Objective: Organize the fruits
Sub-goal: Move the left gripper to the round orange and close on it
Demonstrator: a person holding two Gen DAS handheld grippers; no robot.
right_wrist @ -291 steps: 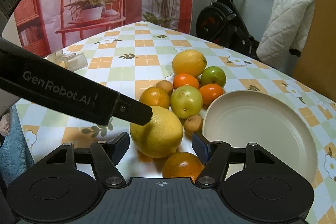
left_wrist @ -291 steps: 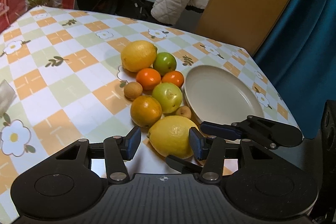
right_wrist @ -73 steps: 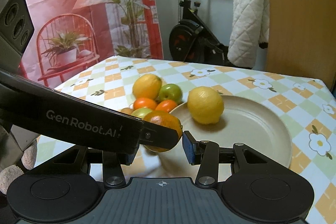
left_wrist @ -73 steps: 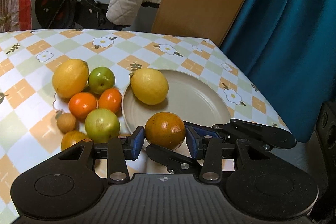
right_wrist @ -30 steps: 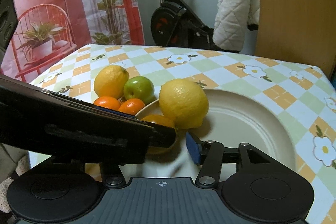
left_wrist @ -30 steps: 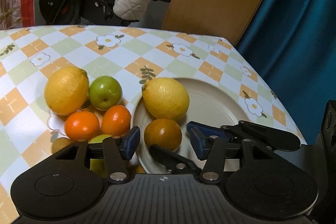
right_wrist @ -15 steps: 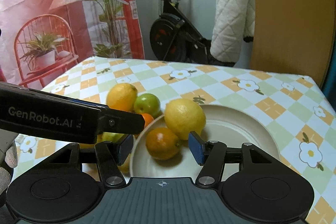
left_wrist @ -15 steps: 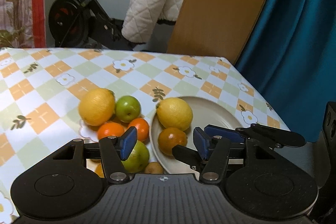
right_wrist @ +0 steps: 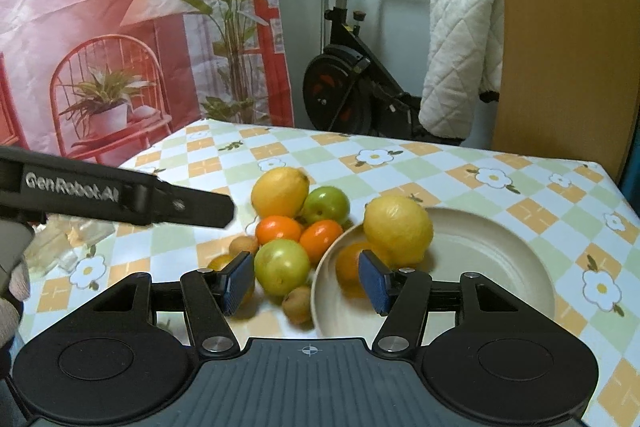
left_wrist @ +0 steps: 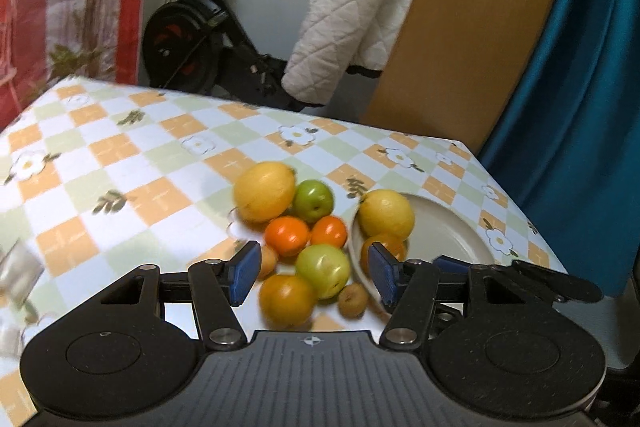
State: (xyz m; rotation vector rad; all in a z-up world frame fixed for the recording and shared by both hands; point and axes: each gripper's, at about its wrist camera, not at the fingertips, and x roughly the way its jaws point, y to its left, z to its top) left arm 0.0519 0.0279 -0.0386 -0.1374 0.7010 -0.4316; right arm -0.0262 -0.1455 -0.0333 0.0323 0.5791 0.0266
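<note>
A beige plate (left_wrist: pixel 448 233) (right_wrist: pixel 480 259) holds a yellow lemon (left_wrist: pixel 386 213) (right_wrist: pixel 398 229) and an orange (left_wrist: pixel 382 249) (right_wrist: pixel 349 265). Left of the plate lie a second lemon (left_wrist: pixel 264 191) (right_wrist: pixel 280 191), two green apples (left_wrist: pixel 314 201) (left_wrist: pixel 322 269), two small tangerines (left_wrist: pixel 287 235) (left_wrist: pixel 329 231), an orange (left_wrist: pixel 286 299) and two small brown fruits (left_wrist: pixel 354 299). My left gripper (left_wrist: pixel 312 277) is open and empty above the pile. My right gripper (right_wrist: pixel 306 281) is open and empty, above the plate's left rim.
The table has a checked flowered cloth (left_wrist: pixel 160 195); its far edge is close behind the fruit. An exercise bike (right_wrist: pixel 352 83) with a white quilted blanket (left_wrist: pixel 352 27), a wooden panel (left_wrist: pixel 460 27) and a blue curtain (left_wrist: pixel 580 87) stand behind. A clear plastic wrapper (right_wrist: pixel 60 243) lies at left.
The lemon, then the orange, moved from the pile to the plate. Both grippers have since drawn back and up from the plate, empty.
</note>
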